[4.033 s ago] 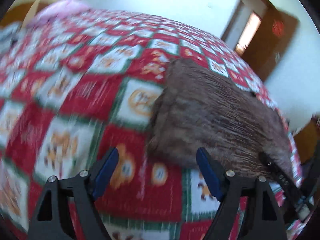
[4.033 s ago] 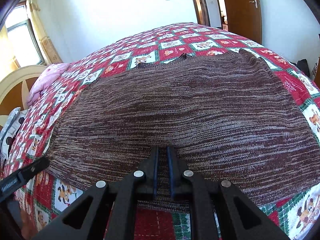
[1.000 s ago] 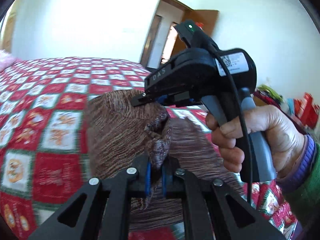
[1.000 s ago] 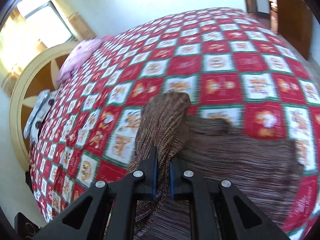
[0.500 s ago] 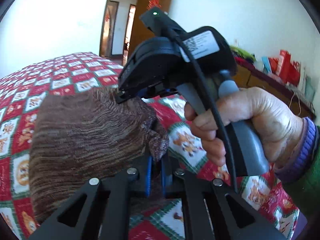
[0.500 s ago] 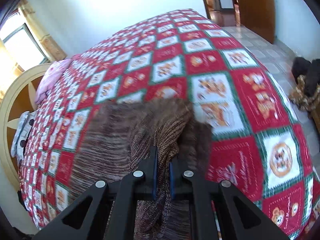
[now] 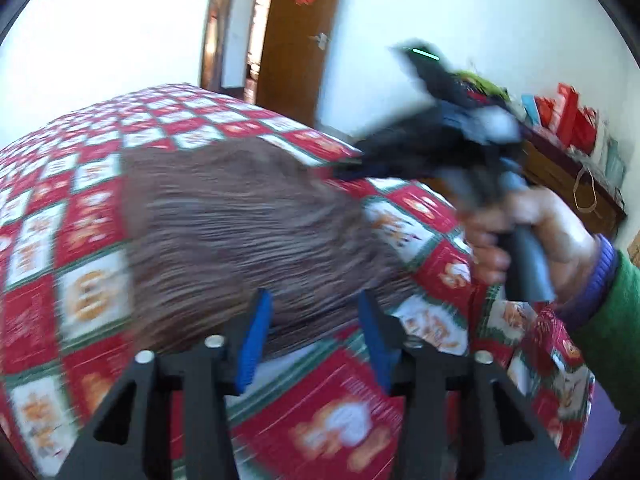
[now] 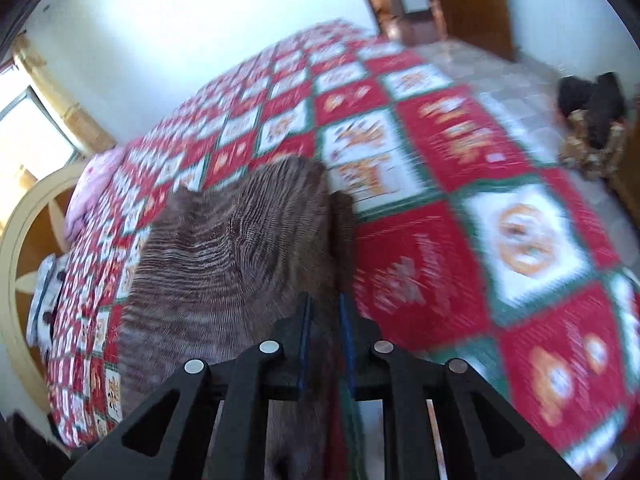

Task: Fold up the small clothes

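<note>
Having just opened, the left gripper [image 7: 312, 334] fingers stand apart over the sweater [image 7: 248, 232]; right gripper [image 8: 324, 344] fingers barely parted, sweater between.

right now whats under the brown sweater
The brown sweater lies on the red patchwork quilt. Whatever the knit covers, including its own folded layers, is hidden.

The folded sweater [image 8: 232, 264] lies on the bed [image 8: 460, 216] near its foot corner, pillow [image 8: 90, 196] and headboard [image 8: 24, 236] behind it, door [image 7: 296, 36] beyond the bed.
</note>
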A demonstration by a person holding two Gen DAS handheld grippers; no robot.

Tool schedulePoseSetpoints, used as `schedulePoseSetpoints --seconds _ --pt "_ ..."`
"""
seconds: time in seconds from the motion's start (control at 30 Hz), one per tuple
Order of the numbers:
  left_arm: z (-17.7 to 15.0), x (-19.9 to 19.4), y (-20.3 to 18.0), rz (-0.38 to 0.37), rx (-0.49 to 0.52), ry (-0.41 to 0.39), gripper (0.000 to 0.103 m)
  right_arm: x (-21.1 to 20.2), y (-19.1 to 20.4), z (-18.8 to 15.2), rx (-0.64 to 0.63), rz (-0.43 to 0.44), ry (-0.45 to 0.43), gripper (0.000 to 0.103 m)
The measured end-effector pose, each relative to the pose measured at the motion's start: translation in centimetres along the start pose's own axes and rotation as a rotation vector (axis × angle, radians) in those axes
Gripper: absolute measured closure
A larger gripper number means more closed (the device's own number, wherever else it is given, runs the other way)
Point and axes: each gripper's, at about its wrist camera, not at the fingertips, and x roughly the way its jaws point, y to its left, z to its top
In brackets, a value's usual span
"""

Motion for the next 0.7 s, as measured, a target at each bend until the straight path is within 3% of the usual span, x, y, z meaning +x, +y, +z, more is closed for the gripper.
schedulePoseSetpoints --seconds 0.1,0.17,0.23,0.33,0.4,0.43,0.47,0.5,0.53,0.7 --pt "0.1 -2.1 3.2 0.055 -0.071 -0.036 0.053 -3.5 0.4 -2.3 0.004 0.021 -0.038 0.088" --pt "0.8 -2.6 5.3 0.104 -0.131 -0.048 0.053 -5.0 1.3 -4.3 0.004 0.038 -0.037 0.080" --pt "1.5 -2.2 7.0 0.124 -0.183 -0.044 0.053 -5.3 2.0 -5.7 -0.002 0.032 -0.027 0.051" --pt "2.4 -0.1 9.5 0.164 -0.263 0.003 0.053 -4.3 3.2 -7.3 -0.037 -0.041 -0.005 0.049" --pt "2.3 1.1 10.5 0.156 -0.314 0.036 0.053 -3.6 3.1 -7.9 -0.026 -0.039 0.011 0.049" --pt "2.2 2.1 10.7 0.157 -0.342 0.062 0.053 -3.2 2.9 -8.3 -0.012 -0.036 0.018 0.052" --pt "1.9 3.1 10.8 0.161 -0.371 0.099 0.053 -2.8 2.8 -8.5 -0.010 -0.048 0.027 0.061" --pt "1.4 3.8 10.6 0.164 -0.390 0.129 0.053 -2.2 2.8 -8.6 -0.018 -0.072 0.043 0.089" --pt "0.8 4.4 10.5 0.165 -0.406 0.163 0.053 -1.6 3.0 -8.9 -0.028 -0.091 0.069 0.089" --pt "-0.2 4.2 8.5 0.255 -0.317 0.150 0.052 -1.6 3.3 -9.6 -0.058 -0.117 0.093 0.089"
